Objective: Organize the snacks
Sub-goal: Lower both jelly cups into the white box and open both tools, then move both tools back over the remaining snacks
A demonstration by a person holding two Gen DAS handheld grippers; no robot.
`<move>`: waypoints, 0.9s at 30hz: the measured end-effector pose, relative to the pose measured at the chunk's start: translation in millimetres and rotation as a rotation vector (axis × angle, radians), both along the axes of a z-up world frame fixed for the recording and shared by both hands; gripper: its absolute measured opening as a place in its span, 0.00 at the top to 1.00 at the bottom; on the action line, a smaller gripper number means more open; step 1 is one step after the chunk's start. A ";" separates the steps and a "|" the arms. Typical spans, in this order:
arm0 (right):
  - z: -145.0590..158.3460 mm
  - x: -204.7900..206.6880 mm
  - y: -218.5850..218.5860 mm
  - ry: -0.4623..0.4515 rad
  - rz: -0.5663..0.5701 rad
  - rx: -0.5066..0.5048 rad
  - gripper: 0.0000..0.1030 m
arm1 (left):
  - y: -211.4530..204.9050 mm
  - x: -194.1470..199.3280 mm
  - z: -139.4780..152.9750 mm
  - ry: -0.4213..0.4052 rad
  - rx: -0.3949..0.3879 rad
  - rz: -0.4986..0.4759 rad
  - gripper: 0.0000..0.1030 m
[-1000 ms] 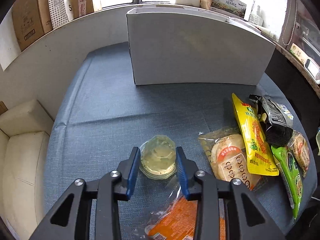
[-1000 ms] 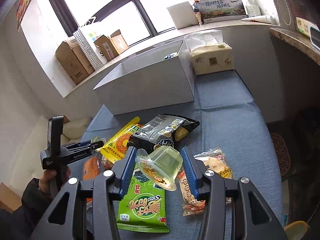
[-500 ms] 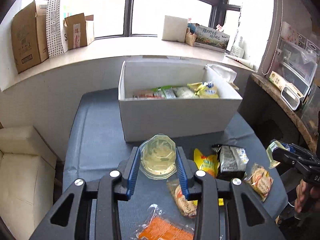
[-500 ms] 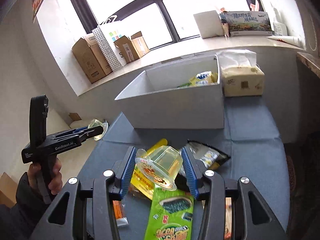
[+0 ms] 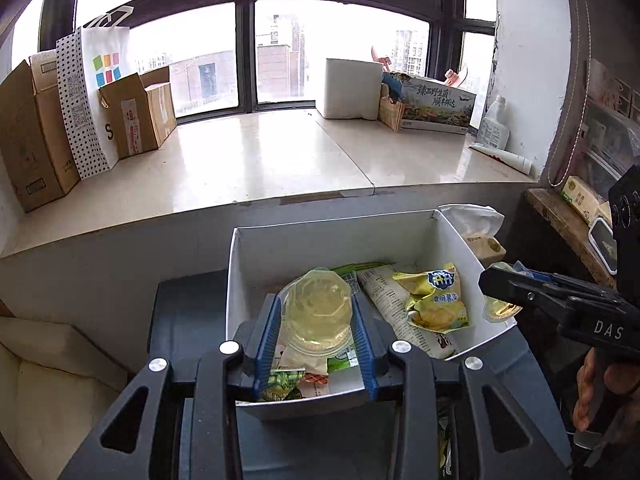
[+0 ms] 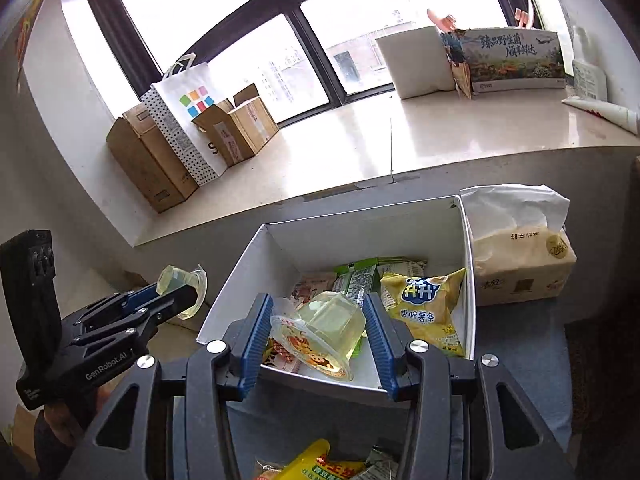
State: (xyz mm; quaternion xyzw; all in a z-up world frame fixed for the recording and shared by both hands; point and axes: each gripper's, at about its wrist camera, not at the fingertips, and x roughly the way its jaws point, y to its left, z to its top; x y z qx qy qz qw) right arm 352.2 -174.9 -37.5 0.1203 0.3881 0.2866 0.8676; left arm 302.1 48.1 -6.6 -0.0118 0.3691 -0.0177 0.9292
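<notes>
gripping a clear jelly cup (image 5: 316,312), the left tongs (image 5: 316,336) hang over the near-left part of the white box (image 5: 336,236), which holds a yellow chip bag (image 5: 434,300) and other packets; the right tongs enter at the box's right edge.

from the right wrist, the right tongs (image 6: 318,340) pinch a tilted jelly cup (image 6: 320,332) above the box's near wall (image 6: 360,380); a tissue pack (image 6: 520,260) sits just right of the box.

Daylight is coming through the dark-framed window (image 5: 256,40) across the top of frame. Pale stone sill (image 5: 248,160) is running below it, carrying cardboard boxes (image 5: 36,136) and a dotted paper bag (image 5: 92,96) at upper left. Cream sofa (image 5: 44,380) is sitting lower left; white wall (image 5: 528,60) upper right.
</notes>
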 end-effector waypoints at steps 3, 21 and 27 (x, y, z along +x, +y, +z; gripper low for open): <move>-11.9 17.9 9.8 0.017 -0.013 -0.051 0.48 | 4.0 25.9 -22.3 0.073 -0.021 0.016 0.61; -0.6 -10.1 -6.2 -0.067 -0.071 -0.116 0.00 | 11.6 -10.7 -24.0 0.049 -0.058 0.005 0.00; 15.5 -64.9 -20.6 -0.145 -0.024 -0.107 0.00 | -0.5 -68.7 10.2 -0.063 -0.026 -0.026 0.00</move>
